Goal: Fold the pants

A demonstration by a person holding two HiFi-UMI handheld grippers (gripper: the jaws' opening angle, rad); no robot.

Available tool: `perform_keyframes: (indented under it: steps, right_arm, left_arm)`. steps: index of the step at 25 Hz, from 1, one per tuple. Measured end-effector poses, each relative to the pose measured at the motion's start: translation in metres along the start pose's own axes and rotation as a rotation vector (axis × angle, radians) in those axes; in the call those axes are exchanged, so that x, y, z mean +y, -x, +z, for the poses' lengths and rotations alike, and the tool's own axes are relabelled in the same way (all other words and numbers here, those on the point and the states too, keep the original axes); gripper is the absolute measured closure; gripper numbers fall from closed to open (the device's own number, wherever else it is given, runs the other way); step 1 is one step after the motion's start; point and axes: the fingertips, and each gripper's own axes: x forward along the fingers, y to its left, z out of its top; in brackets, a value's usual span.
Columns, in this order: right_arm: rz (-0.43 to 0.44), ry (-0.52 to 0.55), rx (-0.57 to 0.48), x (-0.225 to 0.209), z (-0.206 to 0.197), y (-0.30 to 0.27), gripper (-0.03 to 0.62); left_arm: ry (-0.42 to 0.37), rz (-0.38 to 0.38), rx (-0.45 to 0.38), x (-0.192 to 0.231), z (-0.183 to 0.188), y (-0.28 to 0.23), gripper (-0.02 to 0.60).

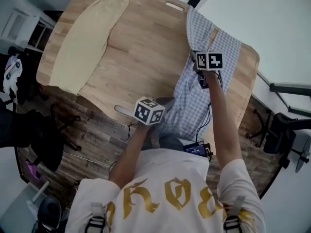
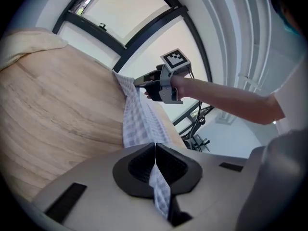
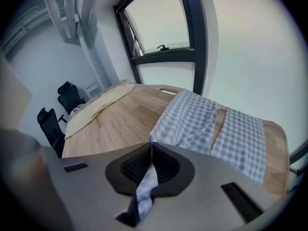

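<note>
Left gripper [image 2: 155,150] and right gripper [image 3: 151,150] both clamp tight on the checked pants [image 1: 221,47], stretched lengthwise away down the right of the table [image 1: 146,47], left gripper nearer the near end.

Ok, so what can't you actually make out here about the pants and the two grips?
- Head view: the left gripper has its jaws hidden under its marker cube.
- Head view: the near end of the pants is behind the person's arms.
- Left gripper view: most of the pants, seen edge-on.
- Both gripper views: which part of the pants is pinched, waistband or hem.
</note>
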Motion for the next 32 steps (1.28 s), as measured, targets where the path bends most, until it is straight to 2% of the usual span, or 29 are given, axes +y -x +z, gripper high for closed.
perform_keyframes:
  steps: [5,10,15,17,21,24,26,27,28,30,32]
  right_arm:
    - [-0.058,-0.025,-0.039,-0.024,-0.003,0.04,0.566]
    - [-0.059,-0.047,-0.1,-0.049,-0.008,0.08,0.566]
    - [-0.01,-0.057,-0.142,-0.072,-0.016,0.103,0.566]
    - [0.019,-0.057,-0.152,-0.081,-0.02,0.11,0.566]
    - [0.071,-0.055,-0.143,-0.108,-0.034,0.119,0.566]
    - [0.111,-0.053,-0.128,-0.124,-0.046,0.119,0.566]
    - [0.14,-0.051,-0.127,-0.13,-0.05,0.117,0.566]
    - [0.155,-0.055,-0.126,-0.131,-0.053,0.116,0.566]
    - [0.169,-0.059,-0.126,-0.132,-0.056,0.114,0.566]
    - [0.189,-0.062,-0.127,-0.133,-0.06,0.112,0.566]
    - [0.2,-0.051,-0.129,-0.135,-0.061,0.113,0.566]
  left_arm:
    - [-0.047,-0.095,0.007,-0.041,0.014,-0.006,0.54]
    - [-0.125,-0.154,0.036,-0.091,0.021,-0.023,0.54]
    - [-0.081,-0.185,0.008,-0.133,0.028,-0.045,0.54]
    - [-0.098,-0.146,0.015,-0.143,0.028,-0.057,0.54]
    - [-0.199,0.007,0.066,-0.135,0.013,-0.083,0.538]
    - [-0.207,0.118,0.085,-0.102,0.002,-0.081,0.537]
    - [-0.185,0.177,0.106,-0.073,-0.006,-0.077,0.533]
    - [-0.169,0.18,0.135,-0.061,-0.013,-0.076,0.473]
    - [-0.157,0.171,0.171,-0.051,-0.021,-0.076,0.331]
    - [-0.171,0.153,0.223,-0.038,-0.029,-0.08,0.3]
    - [-0.193,0.141,0.239,-0.031,-0.03,-0.085,0.284]
